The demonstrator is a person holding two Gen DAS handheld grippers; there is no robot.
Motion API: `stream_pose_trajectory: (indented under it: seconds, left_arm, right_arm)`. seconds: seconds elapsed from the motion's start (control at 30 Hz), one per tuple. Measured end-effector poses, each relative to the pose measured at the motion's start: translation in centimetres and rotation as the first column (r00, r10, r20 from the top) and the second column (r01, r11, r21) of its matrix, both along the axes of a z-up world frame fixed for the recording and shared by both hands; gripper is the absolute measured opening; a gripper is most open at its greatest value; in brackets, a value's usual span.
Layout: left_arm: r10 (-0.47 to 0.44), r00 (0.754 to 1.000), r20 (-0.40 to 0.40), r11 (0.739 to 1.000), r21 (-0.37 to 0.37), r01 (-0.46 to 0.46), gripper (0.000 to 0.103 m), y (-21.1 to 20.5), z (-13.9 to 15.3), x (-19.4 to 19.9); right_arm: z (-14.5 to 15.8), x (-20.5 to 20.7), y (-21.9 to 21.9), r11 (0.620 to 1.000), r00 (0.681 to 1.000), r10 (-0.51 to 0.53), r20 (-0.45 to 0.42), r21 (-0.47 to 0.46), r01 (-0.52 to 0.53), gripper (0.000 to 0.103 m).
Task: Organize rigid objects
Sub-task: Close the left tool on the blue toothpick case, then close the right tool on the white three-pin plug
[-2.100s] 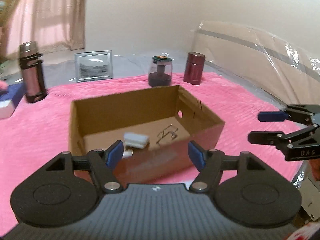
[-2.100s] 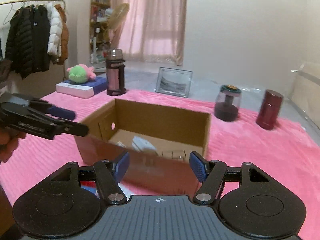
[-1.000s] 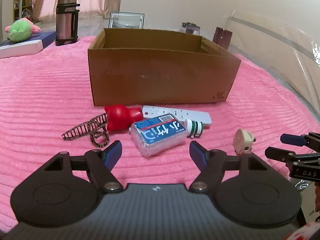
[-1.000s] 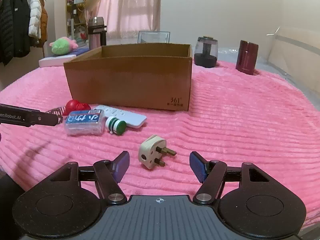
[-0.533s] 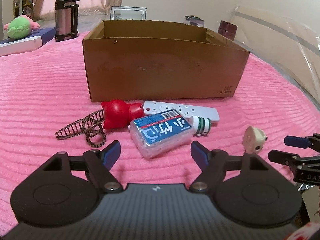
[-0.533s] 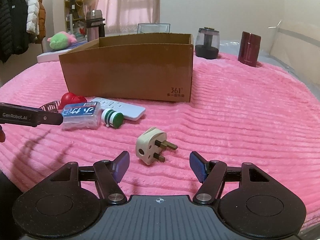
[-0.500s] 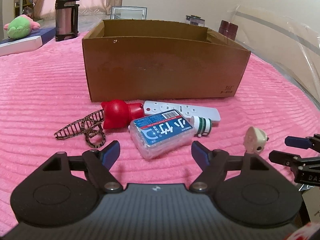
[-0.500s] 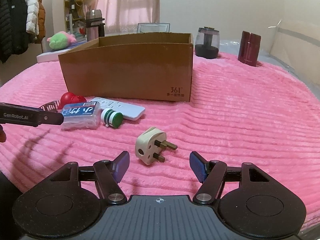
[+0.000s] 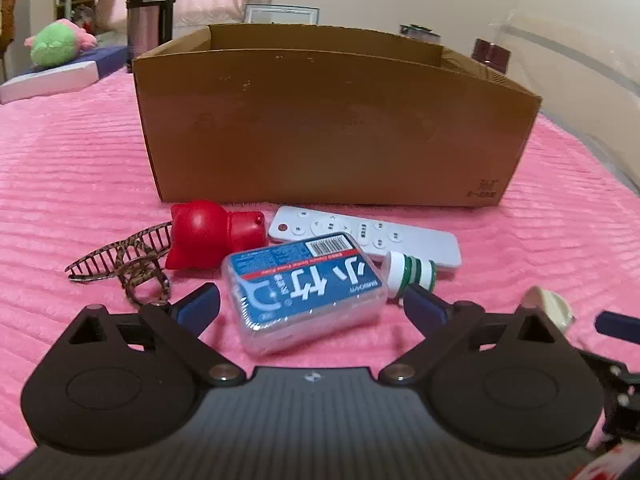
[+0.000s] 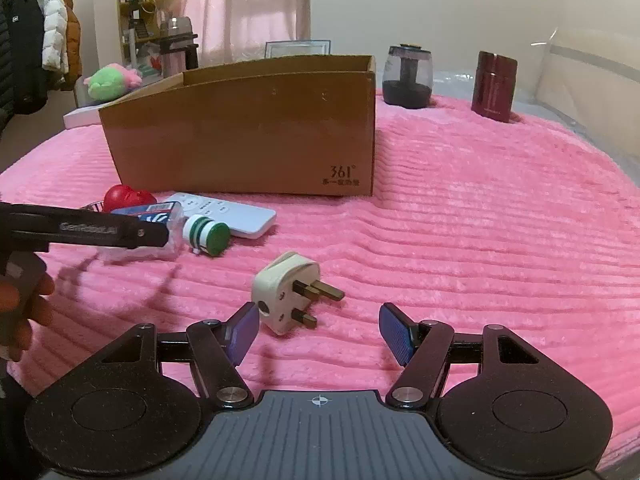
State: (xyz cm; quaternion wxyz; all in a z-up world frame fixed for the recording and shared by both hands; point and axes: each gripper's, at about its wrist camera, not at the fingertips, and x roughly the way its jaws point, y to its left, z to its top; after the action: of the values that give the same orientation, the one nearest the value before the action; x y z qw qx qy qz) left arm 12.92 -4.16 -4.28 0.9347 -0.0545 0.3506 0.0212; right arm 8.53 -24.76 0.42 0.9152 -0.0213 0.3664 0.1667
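On blanket (image 10: 460, 220), before box (image 9: 332, 120): remote (image 9: 362, 236), red toy (image 9: 212, 234), hair clip (image 9: 120, 260).
Left gripper (image 9: 312, 304): jaws just opened wide, astride case (image 9: 306, 284), not touching.
Right gripper (image 10: 318, 330): jaws half open, empty; plug (image 10: 286, 290) just ahead.

Surface: I see a pink ribbed blanket (image 10: 460, 240).
On it: cardboard box (image 9: 332, 120), remote (image 9: 360, 236), clear case (image 9: 304, 284), plug (image 10: 286, 290), hair claw (image 9: 120, 260), red toy (image 9: 208, 234), green-striped cap (image 10: 206, 235).

Blanket (image 9: 60, 184) pink, ribbed. Box (image 9: 332, 128) plain brown cardboard. Figurine (image 9: 208, 236) solid red. Hair clip (image 9: 120, 256) brown tortoiseshell. Remote (image 9: 360, 236) white. Case (image 9: 304, 284) clear, blue label, white script. Cap (image 10: 206, 236) white-green striped. Plug (image 10: 286, 292) cream, brass pins. Tool pads (image 10: 244, 330) blue.
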Motion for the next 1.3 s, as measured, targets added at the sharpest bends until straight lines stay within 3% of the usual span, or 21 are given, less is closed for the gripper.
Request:
stream_pose_trajectory:
  seconds: [0.23, 0.4, 0.57, 0.97, 1.3]
  left_arm:
    - [0.072, 0.997, -0.012, 0.996, 0.045, -0.071, 0.098, -0.5, -1.0, 1.5]
    - [0.053, 0.999, -0.003, 0.997, 0.05, -0.053, 0.097, 0.3, -1.1, 0.7]
    - [0.015, 1.0, -0.004, 0.999, 0.047, -0.015, 0.09, 0.9, -1.2, 0.0]
    - [-0.092, 0.996, -0.002, 0.995, 0.026, 0.092, 0.09, 2.3, -1.0, -1.6]
    - [-0.112, 0.994, 0.009, 0.994, -0.015, 0.112, 0.09, 3.2, -1.1, -2.0]
  right_arm:
    - [-0.7, 0.6, -0.4, 1.0, 1.0, -0.003, -0.012, 0.006, 0.003, 0.063]
    - [-0.7, 0.6, -0.4, 1.0, 1.0, 0.0, -0.003, 0.013, 0.0, 0.063]
    - [-0.8, 0.5, 0.0, 1.0, 1.0, 0.019, 0.006, 0.02, -0.019, 0.063]
    - [-1.4, 1.7, 1.0, 0.987, 0.986, 0.159, 0.047, -0.034, -0.158, 0.063]
    - [-2.3, 4.8, 0.4, 0.956, 0.956, 0.293, -0.02, 0.018, -0.293, 0.063]
